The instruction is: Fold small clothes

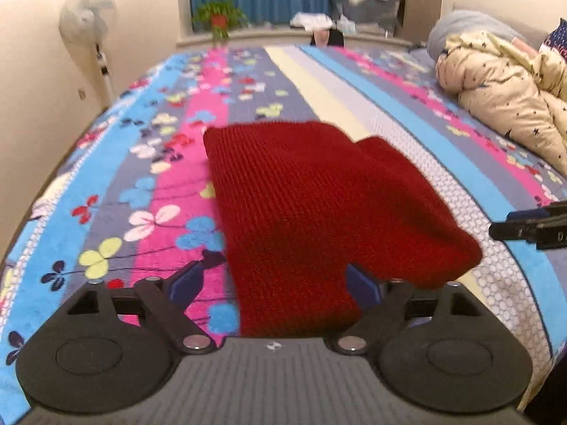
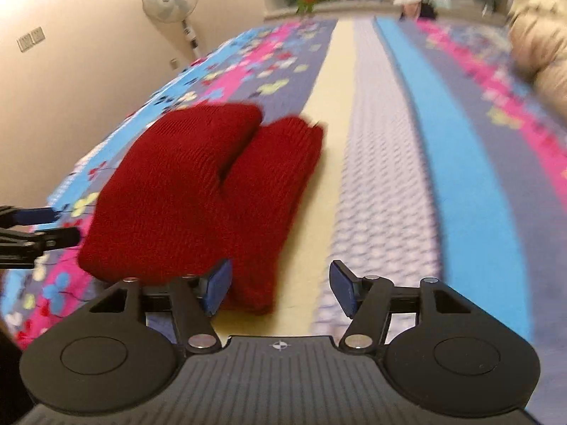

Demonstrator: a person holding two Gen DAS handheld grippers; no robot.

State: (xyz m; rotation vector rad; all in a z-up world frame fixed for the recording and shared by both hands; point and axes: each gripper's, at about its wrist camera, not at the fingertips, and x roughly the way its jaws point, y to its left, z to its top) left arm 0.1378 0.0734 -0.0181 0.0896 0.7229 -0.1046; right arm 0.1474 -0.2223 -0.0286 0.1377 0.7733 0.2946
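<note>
A dark red knitted garment lies folded on the flowered bedspread, with two lobes at its far end. My left gripper stands open just above it, the garment's near edge lying between the wide-apart blue pads without being pressed. In the right wrist view the same garment sits left of centre. My right gripper is open over its near right corner, which lies beside the left pad. Each gripper shows at the edge of the other's view: the right gripper, the left gripper.
A cream star-print quilt is bunched at the bed's far right. A standing fan is beside the left wall. A potted plant and a plastic storage box sit on the sill past the bed's far edge.
</note>
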